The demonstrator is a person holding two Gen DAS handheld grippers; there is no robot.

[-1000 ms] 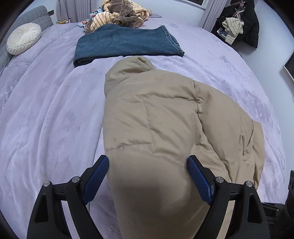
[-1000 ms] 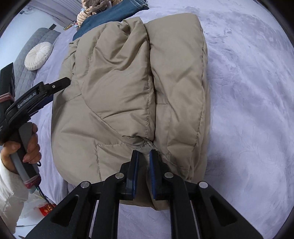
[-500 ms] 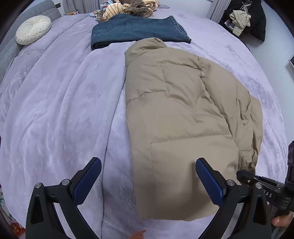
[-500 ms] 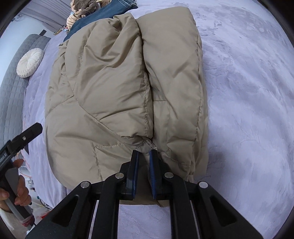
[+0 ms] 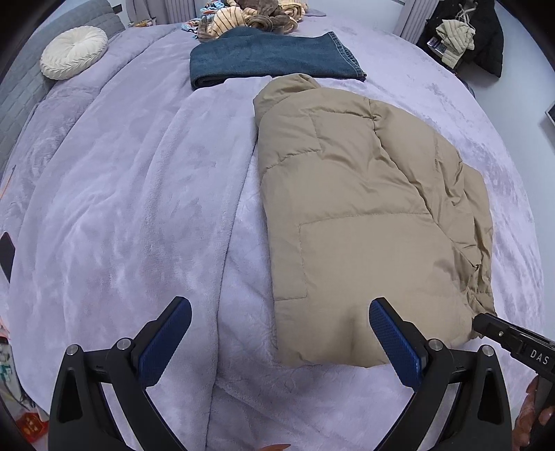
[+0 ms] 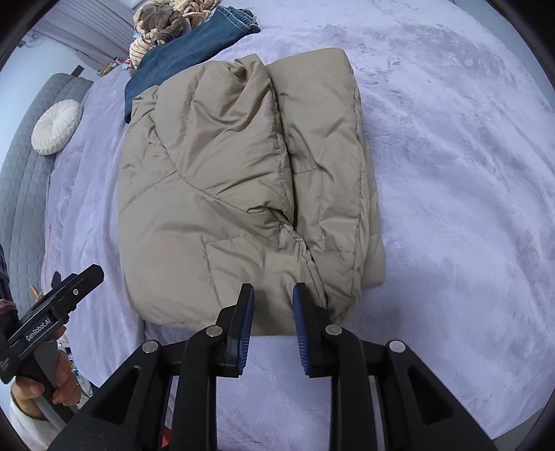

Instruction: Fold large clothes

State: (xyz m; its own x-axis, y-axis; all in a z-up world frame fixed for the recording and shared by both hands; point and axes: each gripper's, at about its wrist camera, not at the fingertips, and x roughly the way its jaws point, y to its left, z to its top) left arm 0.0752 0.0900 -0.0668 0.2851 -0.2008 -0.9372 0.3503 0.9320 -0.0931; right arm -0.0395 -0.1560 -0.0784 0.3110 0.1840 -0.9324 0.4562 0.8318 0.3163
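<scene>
Fig.: beige puffer jacket laid on the lilac bed blanket, folded lengthwise into a long bundle; in the left wrist view it fills the centre-right of the frame, in the right wrist view the centre. Left claw is seen spread to its widest, nothing between the pads, low in the frame, w/ the jacket's near hem just beyond its right finger. Right claw is seen partly parted, its jaws having just been opening; the hem sits behind the gap and no cloth appears pinched, so the hem is judged released. Folded jeans lie at top centre, just beyond the jacket's collar end; a round white cushion is at upper left; a heap of unfolded clothes sits at the top edge. Step in hand (judged): lengthwise fold done, both claws let go. Next move (judged): the near hem is to be regripped at both corners and carried toward the collar for a crosswise fold; puffy fill will likely spring back, so pressing down may be needed.
</scene>
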